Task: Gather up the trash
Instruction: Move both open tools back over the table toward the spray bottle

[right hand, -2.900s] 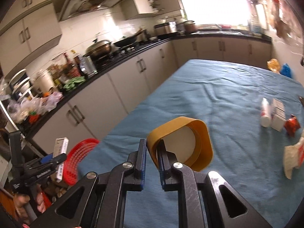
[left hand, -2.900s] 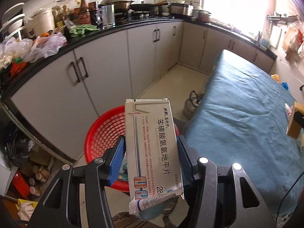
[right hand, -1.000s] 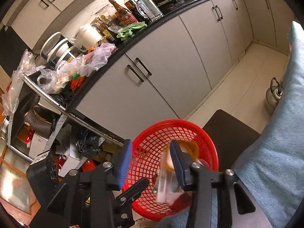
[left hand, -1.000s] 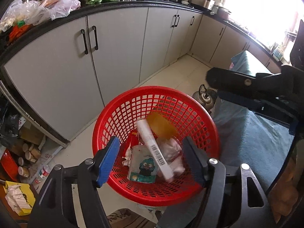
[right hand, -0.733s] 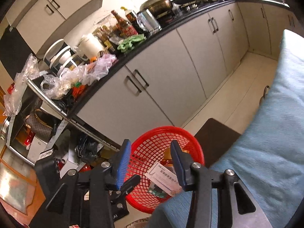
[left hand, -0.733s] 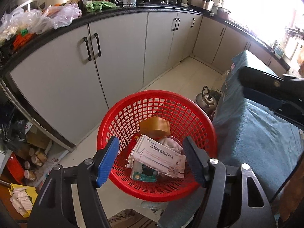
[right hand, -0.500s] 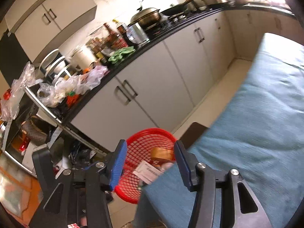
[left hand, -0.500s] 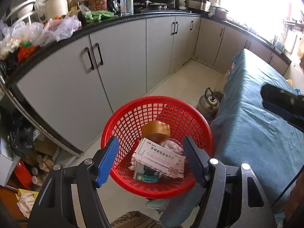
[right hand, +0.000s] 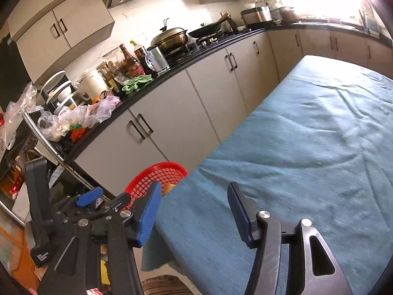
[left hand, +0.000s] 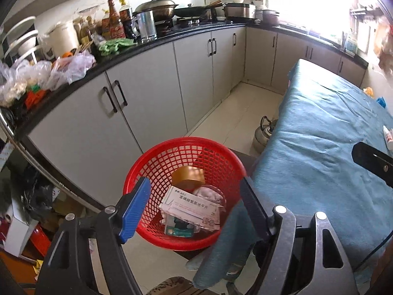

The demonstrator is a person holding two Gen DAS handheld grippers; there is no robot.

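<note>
A red mesh basket (left hand: 157,162) stands on the floor by the table's near corner. In it lie a white medicine box (left hand: 190,205), a yellow-brown cup (left hand: 188,175), crumpled tissue (left hand: 208,193) and a small carton (left hand: 178,229). My left gripper (left hand: 194,209) is open and empty, above and in front of the basket. My right gripper (right hand: 194,211) is open and empty over the near end of the blue-clothed table (right hand: 307,147). The basket's rim (right hand: 157,169) shows past the table edge in the right wrist view. A white bottle (left hand: 388,136) lies on the table far right.
Grey cabinets (left hand: 152,103) under a black counter run along the left. A metal kettle (left hand: 264,132) stands on the floor beside the table. Plastic bags (left hand: 56,70), bottles (left hand: 114,21) and a wok (left hand: 157,6) crowd the counter. Clutter (left hand: 29,196) fills the floor at left.
Both grippers let go of the medicine box and the yellow cup into the basket. Both have since pulled back and up; the right has swung over the table.
</note>
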